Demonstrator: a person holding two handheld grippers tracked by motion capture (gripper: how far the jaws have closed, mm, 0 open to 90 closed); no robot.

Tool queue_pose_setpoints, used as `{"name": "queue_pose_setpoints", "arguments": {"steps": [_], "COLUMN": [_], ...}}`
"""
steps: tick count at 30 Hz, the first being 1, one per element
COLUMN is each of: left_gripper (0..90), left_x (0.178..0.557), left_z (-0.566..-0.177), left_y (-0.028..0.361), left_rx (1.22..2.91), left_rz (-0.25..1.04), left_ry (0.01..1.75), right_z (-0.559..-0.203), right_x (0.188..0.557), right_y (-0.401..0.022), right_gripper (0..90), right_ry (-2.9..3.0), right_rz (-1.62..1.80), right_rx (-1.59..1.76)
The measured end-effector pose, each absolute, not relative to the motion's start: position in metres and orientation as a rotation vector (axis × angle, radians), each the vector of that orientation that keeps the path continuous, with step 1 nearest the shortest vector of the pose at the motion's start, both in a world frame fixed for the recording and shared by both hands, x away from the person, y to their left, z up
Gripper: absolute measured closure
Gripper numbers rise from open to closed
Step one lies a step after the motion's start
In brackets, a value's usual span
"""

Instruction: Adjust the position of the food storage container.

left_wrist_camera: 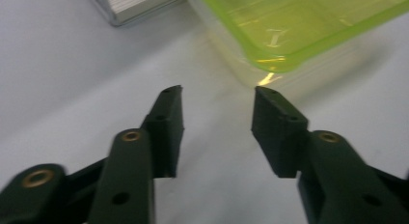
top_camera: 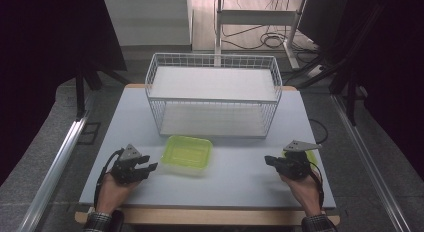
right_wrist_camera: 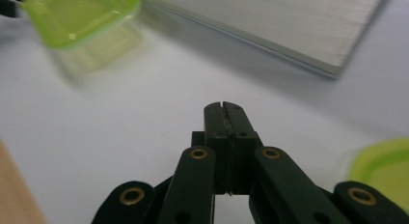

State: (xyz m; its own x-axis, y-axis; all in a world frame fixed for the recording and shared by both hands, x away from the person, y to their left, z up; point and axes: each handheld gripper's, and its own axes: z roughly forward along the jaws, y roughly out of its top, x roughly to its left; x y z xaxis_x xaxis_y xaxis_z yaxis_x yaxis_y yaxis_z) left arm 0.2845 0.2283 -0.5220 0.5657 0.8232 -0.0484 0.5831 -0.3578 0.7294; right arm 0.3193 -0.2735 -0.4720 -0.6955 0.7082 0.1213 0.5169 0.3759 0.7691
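At the left of the pale grey table (top_camera: 225,187), the left gripper (top_camera: 148,168) lies low over the surface in the person's left hand (top_camera: 114,192), a checked sleeve cuff showing at the bottom edge of the high view. Its black jaws stand apart with only bare table between them; they grasp nothing, and the pads point toward the near corner of the translucent yellow-green plastic container (top_camera: 187,153), which sits just beyond the tips without touching them. In the left gripper view (left_wrist_camera: 218,99) that container (left_wrist_camera: 299,26) fills the upper right, its rim just ahead of the right jaw tip. The container rests on the table slightly left of centre, just in front of the white wire-mesh basket rack (top_camera: 214,94) with two flat pale shelves, which stands at the middle of the table's far half. To the right, well apart from the container, the right gripper (top_camera: 268,160) is held in the person's right hand (top_camera: 304,189) with its jaws clenched flat against each other and empty, as the right gripper view (right_wrist_camera: 223,106) shows plainly. A second yellow-green plastic piece (top_camera: 309,156), flat and rounded like a lid, lies just beside and partly under that gripper; it shows at the lower right of the right gripper view (right_wrist_camera: 383,166).
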Motion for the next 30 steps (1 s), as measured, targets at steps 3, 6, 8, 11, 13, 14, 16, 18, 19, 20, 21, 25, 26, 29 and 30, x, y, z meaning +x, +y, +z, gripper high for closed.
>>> {"name": "queue_pose_setpoints", "arguments": {"steps": [3, 6, 8, 11, 13, 14, 16, 18, 19, 20, 21, 25, 26, 29, 30], "left_gripper": [67.7, 78.7, 83.5, 88.2, 89.7, 89.8, 89.9, 89.9, 89.9, 89.9, 89.9, 89.9, 89.9, 89.9, 89.9], "left_x": [0.295, 0.308, 0.318, 0.329, 0.334, 0.336, 0.340, 0.341, 0.342, 0.342, 0.342, 0.339, 0.339, 0.338, 0.337], "left_z": [-0.524, -0.526, -0.527, -0.530, -0.530, -0.530, -0.530, -0.530, -0.530, -0.530, -0.529, -0.528, -0.528, -0.528, -0.527], "left_y": [0.231, 0.236, 0.236, 0.229, 0.223, 0.220, 0.214, 0.211, 0.209, 0.206, 0.204, 0.198, 0.196, 0.192, 0.190], "left_rx": [2.107, 2.105, 2.107, 2.126, 2.135, 2.140, 2.155, 2.161, 2.170, 2.173, 2.179, 2.199, 2.202, 2.205, 2.208], "left_rz": [0.453, 0.452, 0.444, 0.428, 0.424, 0.422, 0.420, 0.421, 0.424, 0.423, 0.424, 0.416, 0.410, 0.401, 0.398], "left_ry": [1.130, 1.141, 1.146, 1.125, 1.110, 1.101, 1.082, 1.072, 1.057, 1.043, 1.036, 1.008, 1.002, 0.992, 0.985], "right_z": [-0.472, -0.472, -0.472, -0.473, -0.474, -0.475, -0.476, -0.477, -0.477, -0.478, -0.478, -0.479, -0.479, -0.480, -0.481], "right_x": [0.320, 0.321, 0.322, 0.325, 0.327, 0.328, 0.330, 0.330, 0.331, 0.333, 0.334, 0.339, 0.342, 0.345, 0.347], "right_y": [-0.270, -0.263, -0.256, -0.249, -0.244, -0.241, -0.235, -0.232, -0.229, -0.226, -0.223, -0.214, -0.208, -0.204, -0.201], "right_gripper": [89.2, 89.2, 89.2, 89.2, 89.2, 89.2, 89.3, 89.3, 89.3, 89.3, 89.3, 89.3, 89.3, 89.2, 89.3], "right_ry": [2.424, 2.440, 2.444, 2.449, 2.458, 2.464, 2.472, 2.475, 2.478, 2.486, 2.493, 2.495, 2.496, 2.498, 2.498], "right_rz": [1.234, 1.234, 1.213, 1.199, 1.190, 1.184, 1.162, 1.154, 1.148, 1.142, 1.134, 1.120, 1.113, 1.106, 1.103], "right_rx": [1.069, 1.050, 1.045, 1.047, 1.045, 1.039, 1.036, 1.042, 1.041, 1.035, 1.027, 1.018, 1.019, 1.012, 1.010]}}
